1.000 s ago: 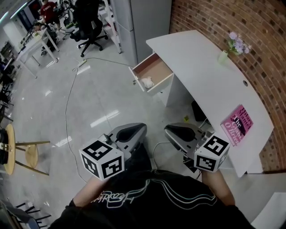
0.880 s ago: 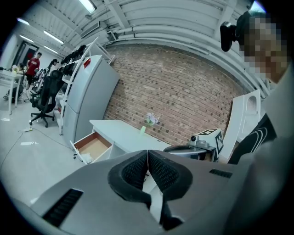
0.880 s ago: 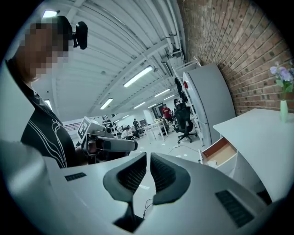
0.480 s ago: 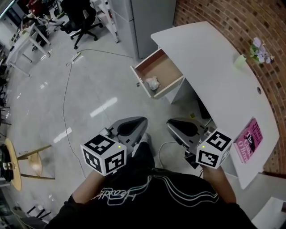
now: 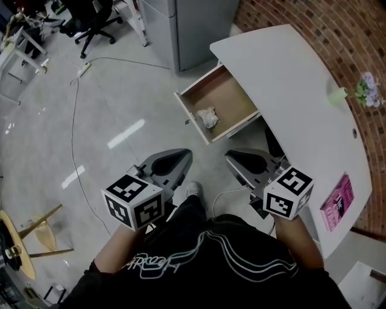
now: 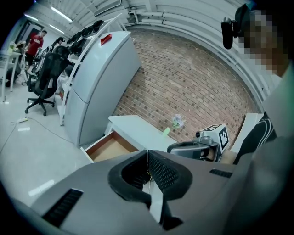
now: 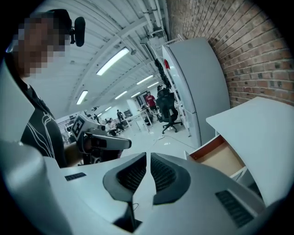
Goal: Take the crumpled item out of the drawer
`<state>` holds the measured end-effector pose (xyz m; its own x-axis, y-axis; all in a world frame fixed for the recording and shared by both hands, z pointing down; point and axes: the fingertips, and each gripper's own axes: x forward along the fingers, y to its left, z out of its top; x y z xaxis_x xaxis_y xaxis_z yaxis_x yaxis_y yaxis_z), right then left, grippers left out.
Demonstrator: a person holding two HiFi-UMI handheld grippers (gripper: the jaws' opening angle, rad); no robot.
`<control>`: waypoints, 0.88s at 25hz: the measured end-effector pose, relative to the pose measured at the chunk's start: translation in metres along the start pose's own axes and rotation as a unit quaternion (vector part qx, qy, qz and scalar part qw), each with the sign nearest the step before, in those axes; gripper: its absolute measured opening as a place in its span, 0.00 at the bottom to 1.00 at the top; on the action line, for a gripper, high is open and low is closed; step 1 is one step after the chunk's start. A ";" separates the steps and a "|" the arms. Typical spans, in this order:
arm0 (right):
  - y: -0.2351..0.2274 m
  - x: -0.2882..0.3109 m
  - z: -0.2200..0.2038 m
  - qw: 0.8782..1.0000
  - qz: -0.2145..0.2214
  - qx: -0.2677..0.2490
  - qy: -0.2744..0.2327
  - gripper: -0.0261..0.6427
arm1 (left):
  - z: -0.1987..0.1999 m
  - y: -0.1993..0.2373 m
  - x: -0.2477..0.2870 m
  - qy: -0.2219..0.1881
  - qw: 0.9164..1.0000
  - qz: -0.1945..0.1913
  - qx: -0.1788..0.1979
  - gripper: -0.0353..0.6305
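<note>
A crumpled white item (image 5: 208,117) lies near the front of an open wooden drawer (image 5: 234,94) that sticks out of the white desk (image 5: 301,90). Both grippers are held low in front of the person, short of the drawer and apart from it. The left gripper (image 5: 184,156) is shut with nothing between its pads, as the left gripper view (image 6: 148,155) also shows. The right gripper (image 5: 232,157) is shut and empty too, its pads meeting in the right gripper view (image 7: 148,160). The drawer (image 6: 109,147) shows beyond the left jaws, and to the right of the right jaws (image 7: 221,158).
A tall grey cabinet (image 5: 187,24) stands left of the desk. A cable (image 5: 73,121) runs across the shiny floor, with an office chair (image 5: 90,15) behind it. A wooden stool (image 5: 21,247) is at the lower left. A pink book (image 5: 338,202) and a small flower vase (image 5: 362,92) are on the desk.
The person has stepped closer to the desk, so the drawer and crumpled item now sit nearer and lower in the head view. Both grippers stay shut and empty.
</note>
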<state>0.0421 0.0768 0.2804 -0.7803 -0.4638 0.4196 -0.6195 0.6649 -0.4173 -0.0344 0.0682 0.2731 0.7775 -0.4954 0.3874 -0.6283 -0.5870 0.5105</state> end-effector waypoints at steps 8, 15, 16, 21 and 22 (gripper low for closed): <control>-0.090 0.062 -0.014 0.996 -0.057 -0.036 0.052 0.12 | -0.008 0.058 0.039 0.021 1.000 0.002 -0.003 0.09; -0.165 0.112 -0.026 0.989 -0.077 -0.063 0.107 0.13 | -0.005 0.099 0.071 0.037 0.999 0.022 -0.027 0.09; -0.174 0.120 -0.029 0.988 -0.079 -0.063 0.116 0.14 | -0.003 0.104 0.076 0.038 0.999 0.024 -0.030 0.09; -0.217 0.158 -0.044 0.980 -0.089 -0.071 0.166 0.29 | 0.006 0.131 0.097 0.043 0.997 0.039 -0.049 0.09; -0.224 0.166 -0.048 0.978 -0.088 -0.071 0.176 0.30 | 0.007 0.138 0.100 0.044 0.997 0.044 -0.054 0.09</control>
<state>0.0553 -0.1212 0.4826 -0.5689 -0.3649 0.7370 -0.7046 0.6785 -0.2079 -0.0434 -0.0665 0.3767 0.7221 -0.4811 0.4971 -0.6911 -0.4697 0.5493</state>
